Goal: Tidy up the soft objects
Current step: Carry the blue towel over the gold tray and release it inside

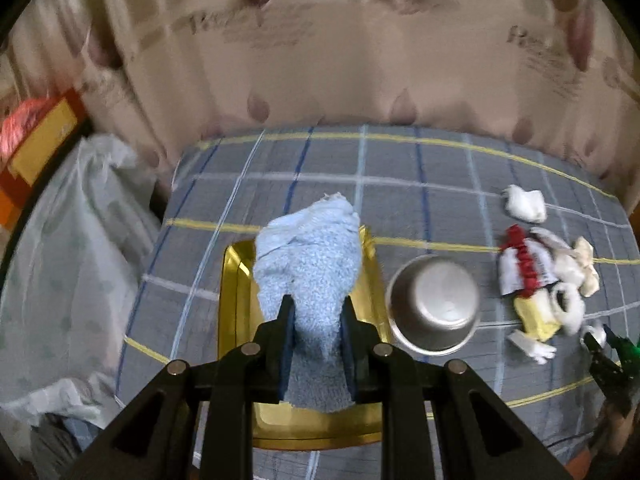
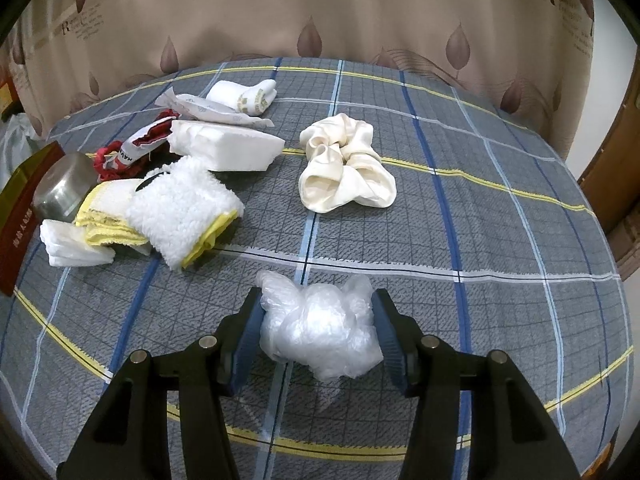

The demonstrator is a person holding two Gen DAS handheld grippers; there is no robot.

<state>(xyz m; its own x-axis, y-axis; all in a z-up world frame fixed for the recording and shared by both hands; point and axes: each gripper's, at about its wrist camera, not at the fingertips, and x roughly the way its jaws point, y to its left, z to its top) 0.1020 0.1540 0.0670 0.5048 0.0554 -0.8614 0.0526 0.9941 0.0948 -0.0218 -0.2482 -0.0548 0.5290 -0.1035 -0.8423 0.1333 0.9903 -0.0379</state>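
My left gripper (image 1: 317,312) is shut on a light blue fluffy cloth (image 1: 310,256), which hangs over a gold tray (image 1: 232,320) on the plaid-covered table. A steel bowl (image 1: 434,306) stands just right of the tray. My right gripper (image 2: 316,308) is shut on a crumpled clear plastic bag (image 2: 320,328), low over the tablecloth. Further off lie a cream scrunchie (image 2: 344,164), a white fleece and yellow cloth (image 2: 180,212), a white folded pad (image 2: 224,146), a red and white item (image 2: 136,148) and a white sock (image 2: 244,96).
A beige leaf-print curtain (image 2: 320,12) hangs behind the table. A pale bag-covered heap (image 1: 68,260) and a red and yellow box (image 1: 36,152) sit off the table's left edge. The steel bowl (image 2: 62,188) and a dark red box edge (image 2: 16,224) show at the left of the right wrist view.
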